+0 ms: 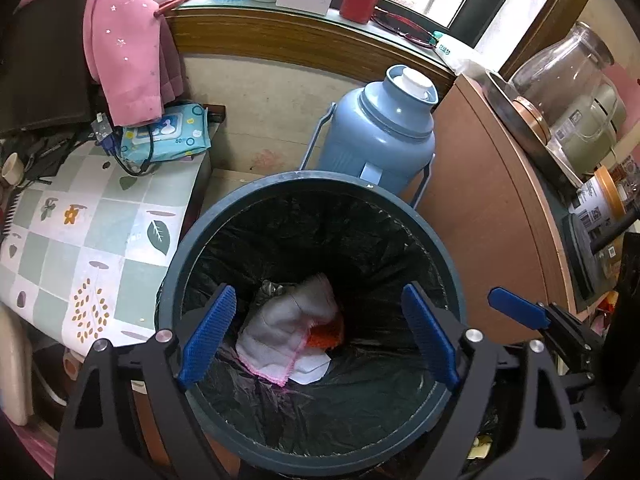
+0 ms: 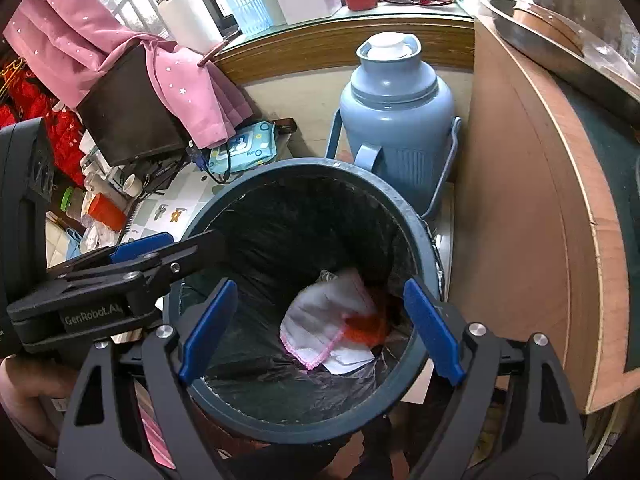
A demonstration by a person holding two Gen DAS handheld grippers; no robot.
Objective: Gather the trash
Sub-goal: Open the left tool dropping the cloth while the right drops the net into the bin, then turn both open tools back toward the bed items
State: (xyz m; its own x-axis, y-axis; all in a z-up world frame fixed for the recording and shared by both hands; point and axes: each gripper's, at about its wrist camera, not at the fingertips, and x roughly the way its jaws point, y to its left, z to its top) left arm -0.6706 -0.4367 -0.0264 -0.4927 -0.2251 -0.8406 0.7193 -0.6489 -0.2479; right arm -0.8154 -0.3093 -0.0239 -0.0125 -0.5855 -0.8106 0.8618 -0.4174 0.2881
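Down at the bottom of the bin [image 1: 448,240], on the black liner [image 1: 280,240], lies the trash: a white cloth [image 1: 280,324] with pink stitched edge, over an orange scrap [image 1: 326,336] and a white paper [image 1: 310,372]. Cloth looks light, limp, not fragile; likely to drape and snag, so a pinch at a bunched fold or the hemmed corner would serve best. Paper light, flat, harder to lift. Both left tongs [image 1: 318,336] and right tongs [image 2: 320,328] hang released above the bin mouth, nothing between the blue pads. Blue flask [image 1: 380,128] stands just behind; tiled bench [image 1: 80,232] beside.
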